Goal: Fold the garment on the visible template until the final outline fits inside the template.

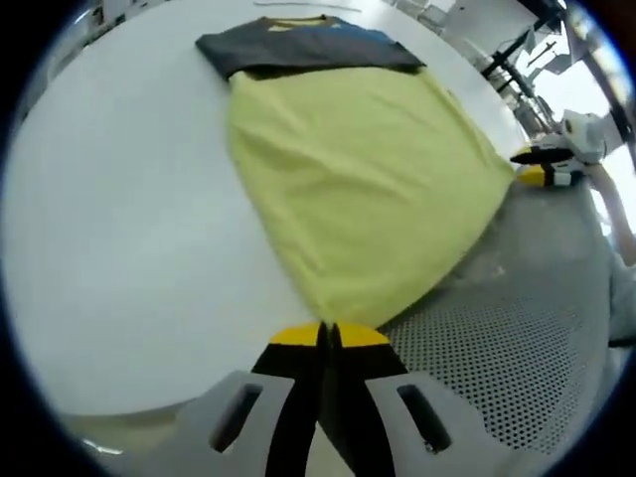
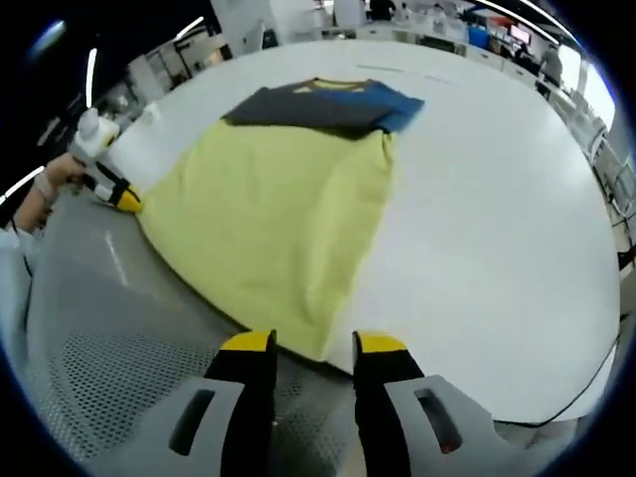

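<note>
A yellow-green garment [image 1: 368, 189] with a dark grey and blue far end [image 1: 308, 48] lies spread on the white table [image 1: 119, 229]. Its near hem hangs over a grey perforated sheet [image 1: 497, 338]. My left gripper [image 1: 330, 335] is shut on one hem corner. It also shows as the left gripper [image 2: 124, 197] at the cloth's left corner in the right gripper view. My right gripper [image 2: 315, 344] stands open, with the other hem corner of the garment [image 2: 278, 209] just ahead of the gap. It appears as the right gripper [image 1: 542, 167] at the far right corner.
A person's hand [image 2: 50, 184] holds the left gripper's handle. The grey perforated sheet [image 2: 109, 328] runs along the near side. Wide bare white table [image 2: 487, 199] lies beside the garment. Lab furniture stands beyond the far table edge.
</note>
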Demonstrator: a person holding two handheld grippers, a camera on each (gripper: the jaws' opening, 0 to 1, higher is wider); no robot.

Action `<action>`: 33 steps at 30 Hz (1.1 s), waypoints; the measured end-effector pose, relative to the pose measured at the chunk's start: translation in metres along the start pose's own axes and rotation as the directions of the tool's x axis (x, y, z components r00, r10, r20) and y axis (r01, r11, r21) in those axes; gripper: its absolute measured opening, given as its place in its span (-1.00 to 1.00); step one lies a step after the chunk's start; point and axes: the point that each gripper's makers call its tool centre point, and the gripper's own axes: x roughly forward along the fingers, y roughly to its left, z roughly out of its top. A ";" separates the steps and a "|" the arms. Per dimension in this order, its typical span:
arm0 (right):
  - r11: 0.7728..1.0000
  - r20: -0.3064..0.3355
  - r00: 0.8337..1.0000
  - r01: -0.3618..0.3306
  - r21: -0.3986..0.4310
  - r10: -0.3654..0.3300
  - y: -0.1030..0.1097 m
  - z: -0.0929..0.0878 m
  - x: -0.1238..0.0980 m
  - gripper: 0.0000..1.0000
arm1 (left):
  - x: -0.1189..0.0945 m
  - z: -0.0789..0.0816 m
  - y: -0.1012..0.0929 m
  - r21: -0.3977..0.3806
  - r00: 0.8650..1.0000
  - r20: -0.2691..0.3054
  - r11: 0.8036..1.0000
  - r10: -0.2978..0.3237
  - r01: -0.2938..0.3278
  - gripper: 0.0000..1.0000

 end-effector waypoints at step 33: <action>0.999 -0.057 0.998 0.004 -0.043 -0.006 -0.012 -0.008 0.014 -0.85 | 0.003 0.005 -0.001 0.023 0.999 -0.049 1.000 -0.003 0.004 -1.00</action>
